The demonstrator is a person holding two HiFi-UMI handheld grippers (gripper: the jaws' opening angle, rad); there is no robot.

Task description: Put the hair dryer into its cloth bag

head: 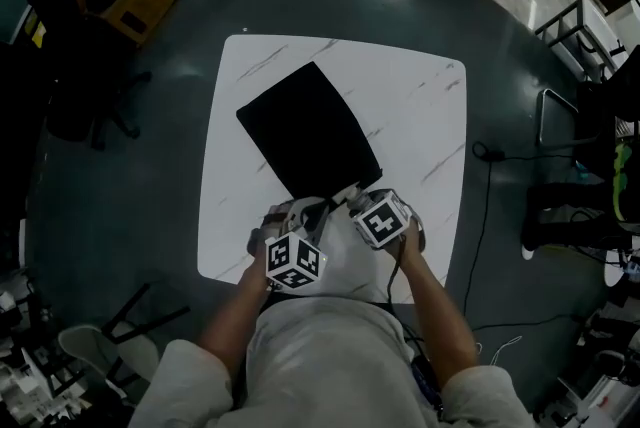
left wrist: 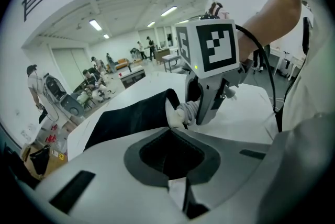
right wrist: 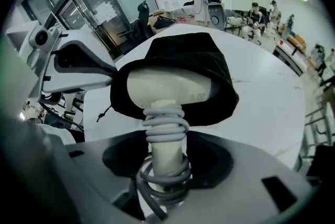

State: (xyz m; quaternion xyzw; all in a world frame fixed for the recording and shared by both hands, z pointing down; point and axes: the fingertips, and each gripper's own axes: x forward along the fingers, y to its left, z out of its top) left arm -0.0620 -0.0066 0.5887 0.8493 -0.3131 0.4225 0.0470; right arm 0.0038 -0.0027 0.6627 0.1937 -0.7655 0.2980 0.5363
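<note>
The table [head: 420, 96] is showing white marble with grey veins. On the table, the cloth bag [head: 308, 131] is looking plain black, the hair dryer [right wrist: 167, 89] cream or perhaps off-white, its cord [right wrist: 165, 129] grey. At the table's near edge, marker cubes [head: 294, 261] are showing black-and-white squares

Left tool [head: 287, 219]: pale grey moulded shell, dark grey liner around the jaw opening, dark rectangular slots [left wrist: 74, 191] on the top face. Carries a marker cube [head: 294, 262], white with black square patterns.
Right tool [head: 351, 197]: same grey shell and slots; matching cube [head: 381, 219], white-bordered, black pattern on each face. A black cable [left wrist: 265, 77] leads off its body.
Person: light grey short-sleeved shirt [head: 320, 346], loose sleeves ending above the elbows.
</note>
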